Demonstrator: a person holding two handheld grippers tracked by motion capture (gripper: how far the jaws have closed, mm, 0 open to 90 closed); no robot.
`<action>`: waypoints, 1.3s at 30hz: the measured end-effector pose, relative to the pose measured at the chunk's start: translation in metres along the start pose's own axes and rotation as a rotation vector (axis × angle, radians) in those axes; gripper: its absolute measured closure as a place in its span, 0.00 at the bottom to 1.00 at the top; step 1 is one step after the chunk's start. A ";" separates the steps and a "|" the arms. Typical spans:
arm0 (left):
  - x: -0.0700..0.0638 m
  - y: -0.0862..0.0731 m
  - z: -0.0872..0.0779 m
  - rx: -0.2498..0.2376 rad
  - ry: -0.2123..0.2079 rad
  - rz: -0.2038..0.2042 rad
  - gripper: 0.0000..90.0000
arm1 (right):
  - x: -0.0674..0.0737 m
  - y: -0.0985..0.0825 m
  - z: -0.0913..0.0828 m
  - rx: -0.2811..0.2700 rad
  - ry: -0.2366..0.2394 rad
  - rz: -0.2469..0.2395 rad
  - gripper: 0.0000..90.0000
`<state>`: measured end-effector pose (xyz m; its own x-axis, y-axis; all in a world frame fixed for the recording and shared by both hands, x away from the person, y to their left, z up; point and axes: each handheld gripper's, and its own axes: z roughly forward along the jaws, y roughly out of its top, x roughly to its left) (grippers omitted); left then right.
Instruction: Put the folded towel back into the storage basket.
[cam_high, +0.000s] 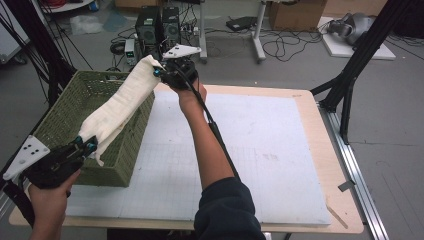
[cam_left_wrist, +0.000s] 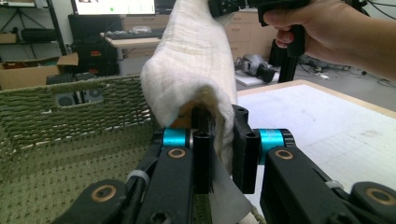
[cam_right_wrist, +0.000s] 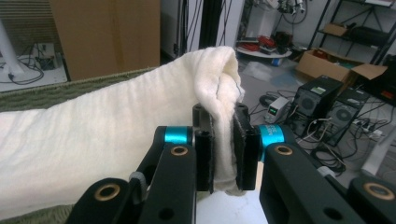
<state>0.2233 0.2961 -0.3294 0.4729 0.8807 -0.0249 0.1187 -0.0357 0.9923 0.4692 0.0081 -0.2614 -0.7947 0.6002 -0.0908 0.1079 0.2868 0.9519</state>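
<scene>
A folded cream towel (cam_high: 120, 102) hangs stretched in the air over the green woven basket (cam_high: 60, 120), one end in each gripper. My left gripper (cam_high: 86, 146) is shut on the near end of the towel (cam_left_wrist: 196, 60), low at the basket's front corner. My right gripper (cam_high: 160, 72) is shut on the far end, held high over the basket's far right corner; in the right gripper view the towel (cam_right_wrist: 107, 140) is pinched between the pads and runs off to the left. The right hand (cam_left_wrist: 322, 28) and its gripper appear at the top of the left gripper view.
A white gridded mat (cam_high: 260, 150) covers the wooden table (cam_high: 340, 165) right of the basket. The basket's inside (cam_left_wrist: 46, 163) lies below the towel. Black frame legs (cam_high: 350, 75), computer towers (cam_high: 157, 27) and cables stand on the floor beyond the table.
</scene>
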 end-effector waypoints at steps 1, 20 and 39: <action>0.001 0.000 -0.001 -0.002 0.004 -0.002 0.90 | 0.001 0.001 0.003 0.002 -0.001 0.000 0.91; 0.021 -0.003 -0.019 -0.007 0.094 -0.022 0.90 | 0.024 0.022 0.062 0.024 0.046 -0.025 0.91; 0.035 -0.008 -0.023 0.015 0.129 -0.104 0.76 | 0.044 0.029 0.114 0.053 0.066 -0.033 0.87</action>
<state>0.2188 0.3385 -0.3353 0.3411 0.9335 -0.1103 0.1747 0.0523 0.9832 0.5056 0.1274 -0.2716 -0.8357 0.5400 -0.1006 0.1112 0.3457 0.9317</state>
